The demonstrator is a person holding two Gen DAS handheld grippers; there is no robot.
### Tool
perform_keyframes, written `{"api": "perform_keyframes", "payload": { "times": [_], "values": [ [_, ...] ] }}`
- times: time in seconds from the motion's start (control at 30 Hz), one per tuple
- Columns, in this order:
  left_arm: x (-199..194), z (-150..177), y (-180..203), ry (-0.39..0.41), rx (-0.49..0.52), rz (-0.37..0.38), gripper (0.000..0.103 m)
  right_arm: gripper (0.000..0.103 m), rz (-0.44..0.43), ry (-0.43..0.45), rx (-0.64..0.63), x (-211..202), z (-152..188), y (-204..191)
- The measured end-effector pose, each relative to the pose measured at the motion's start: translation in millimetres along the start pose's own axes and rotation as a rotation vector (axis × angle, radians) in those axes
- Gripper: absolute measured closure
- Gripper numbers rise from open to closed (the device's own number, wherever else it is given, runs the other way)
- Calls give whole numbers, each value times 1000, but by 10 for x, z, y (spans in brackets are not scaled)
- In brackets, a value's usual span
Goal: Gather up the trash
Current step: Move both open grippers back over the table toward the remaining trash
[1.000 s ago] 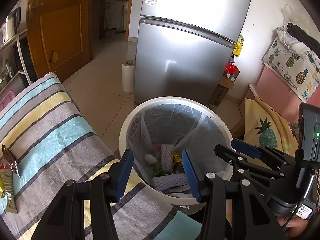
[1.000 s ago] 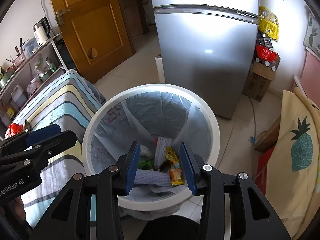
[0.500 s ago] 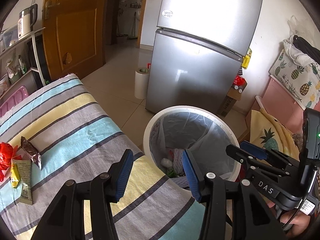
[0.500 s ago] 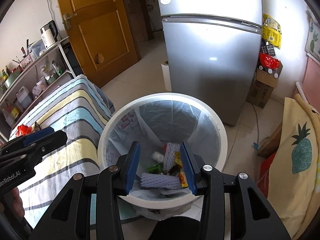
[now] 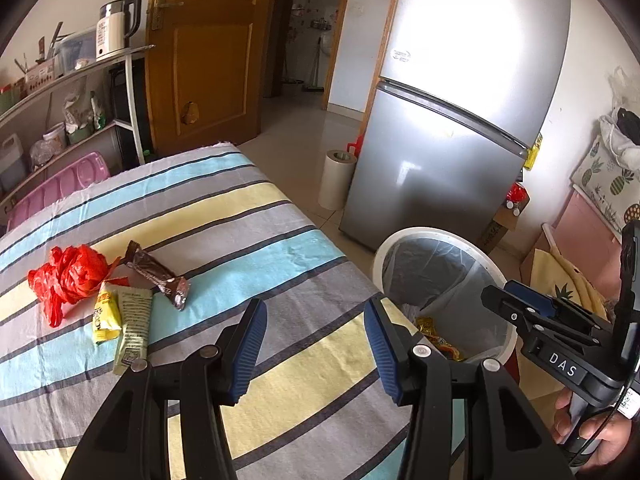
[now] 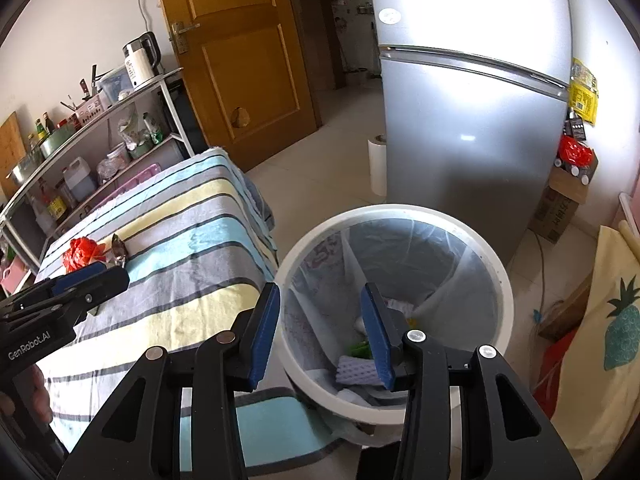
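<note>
On the striped tablecloth (image 5: 224, 216) lie a crumpled red plastic bag (image 5: 68, 274), a brown snack wrapper (image 5: 158, 276), a small yellow packet (image 5: 106, 314) and a pale green wrapper (image 5: 132, 326). My left gripper (image 5: 314, 340) is open and empty above the cloth, right of this trash. The white bin (image 6: 394, 304) with a clear liner holds several bits of trash beside the table. My right gripper (image 6: 320, 332) is open and empty over the bin's near left rim. It also shows in the left wrist view (image 5: 516, 300); whether it is open cannot be told there.
A silver fridge (image 5: 448, 128) stands behind the bin (image 5: 440, 280). A white paper roll (image 5: 336, 180) stands on the floor by the fridge. A shelf rack with a kettle (image 5: 116, 24) is at the left. A wooden door (image 6: 236, 52) is behind the table.
Both grippers have pulled back from over the bin and swung left towards the table. The trash on the cloth has come into the left wrist view. Both stayed open.
</note>
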State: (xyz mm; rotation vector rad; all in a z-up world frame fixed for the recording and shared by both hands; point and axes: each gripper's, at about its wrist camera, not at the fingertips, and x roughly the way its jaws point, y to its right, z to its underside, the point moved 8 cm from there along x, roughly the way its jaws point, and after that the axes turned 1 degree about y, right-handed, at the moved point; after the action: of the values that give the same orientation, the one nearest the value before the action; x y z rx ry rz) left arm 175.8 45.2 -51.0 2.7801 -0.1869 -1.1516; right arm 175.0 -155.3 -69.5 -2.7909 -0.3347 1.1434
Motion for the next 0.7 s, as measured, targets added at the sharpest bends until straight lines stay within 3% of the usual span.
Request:
{"api": "perform_keyframes", "payload": {
  "times": [0.57,0.7],
  "values": [
    [-430,160,-1232,31,-148,-171,52,59,-135,-13,-207,263,-164,-1154],
    [-500,200,-1480,31,-180,-198,52,52,-180,-35,-268,366,-189,-1464]
  ]
}}
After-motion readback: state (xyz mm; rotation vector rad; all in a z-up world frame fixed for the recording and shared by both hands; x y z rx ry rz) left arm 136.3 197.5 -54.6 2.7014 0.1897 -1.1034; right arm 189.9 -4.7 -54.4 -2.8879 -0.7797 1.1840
